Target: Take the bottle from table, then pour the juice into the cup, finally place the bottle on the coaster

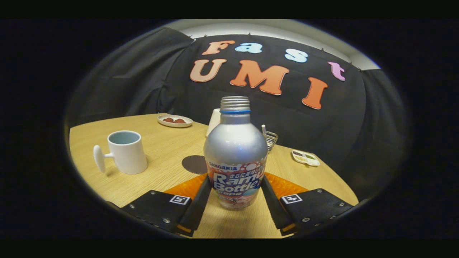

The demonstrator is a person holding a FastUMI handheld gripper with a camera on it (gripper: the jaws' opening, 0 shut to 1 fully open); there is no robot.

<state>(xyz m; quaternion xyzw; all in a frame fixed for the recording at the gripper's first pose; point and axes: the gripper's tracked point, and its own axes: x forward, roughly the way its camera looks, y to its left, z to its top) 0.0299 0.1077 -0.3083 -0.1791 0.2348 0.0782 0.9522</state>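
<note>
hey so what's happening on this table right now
A hand-held gripper has its fingers on either side of an uncapped silver bottle standing upright on the wooden table, apparently pressing on it. A white cup stands off to the left, and a dark round coaster lies just beyond the bottle.

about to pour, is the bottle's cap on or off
Off. The bottle stands upright between the gripper fingers with its threaded neck bare above the blue ring. Whether both fingers press on it, cannot tell.

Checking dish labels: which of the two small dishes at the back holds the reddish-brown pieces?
The round white plate beyond the mug. The other, a small tray beyond the bottle between the fingers, holds greenish and dark bits.
</note>
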